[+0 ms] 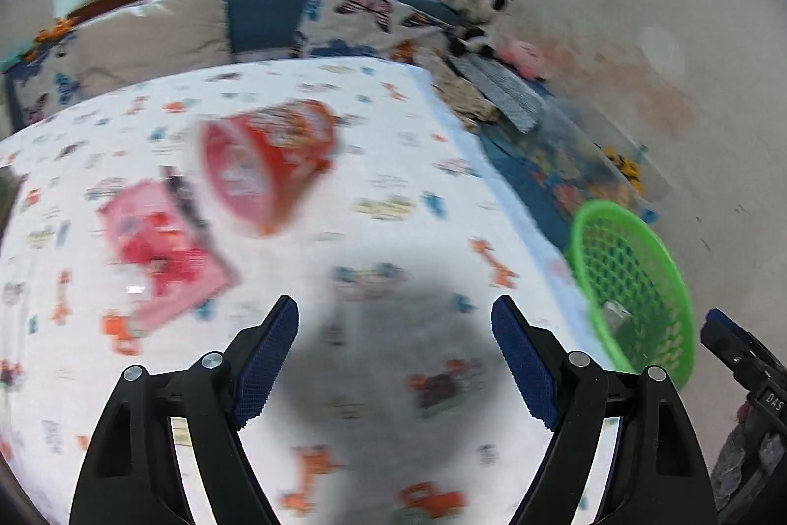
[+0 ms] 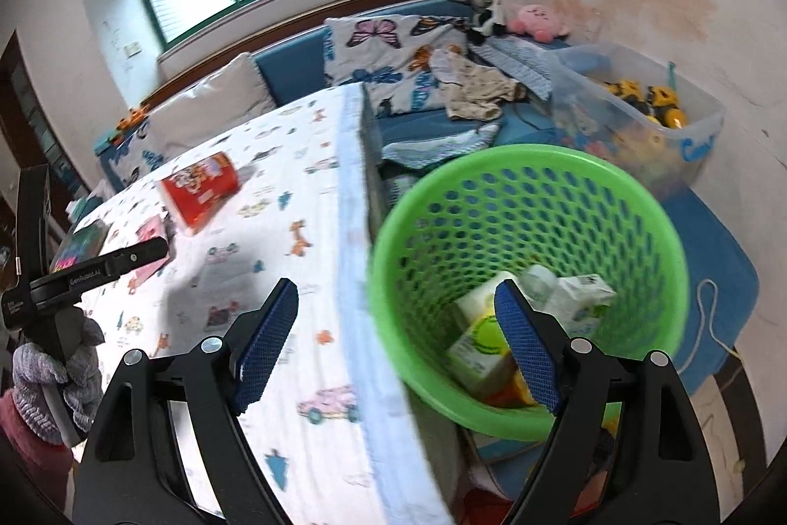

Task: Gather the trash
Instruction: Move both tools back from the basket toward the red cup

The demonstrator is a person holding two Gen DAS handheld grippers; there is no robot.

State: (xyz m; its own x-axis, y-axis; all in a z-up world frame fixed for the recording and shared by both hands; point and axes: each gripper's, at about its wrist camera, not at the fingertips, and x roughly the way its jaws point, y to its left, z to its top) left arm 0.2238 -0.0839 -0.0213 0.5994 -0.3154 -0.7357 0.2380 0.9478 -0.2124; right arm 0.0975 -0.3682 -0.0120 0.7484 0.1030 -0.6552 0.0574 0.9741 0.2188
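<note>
A red paper cup (image 1: 268, 161) lies on its side on the patterned table cloth (image 1: 393, 230), with a pink snack packet (image 1: 162, 249) to its left. My left gripper (image 1: 395, 357) is open and empty, held over the cloth short of both. A green mesh basket (image 2: 531, 279) stands off the table's right edge and holds cartons and other trash (image 2: 492, 338). My right gripper (image 2: 396, 343) is open and empty, above the table edge and the basket's rim. The cup (image 2: 201, 190) and the packet (image 2: 150, 244) also show in the right wrist view, as does the basket (image 1: 634, 279) in the left wrist view.
A blue sofa with butterfly cushions (image 2: 393, 47) runs behind the table. Plush toys (image 2: 492, 3) and clothes (image 2: 472, 92) lie on it. A clear bin of toy trucks (image 2: 639, 111) stands by the wall. A dark packet (image 2: 81, 244) lies at the table's far left.
</note>
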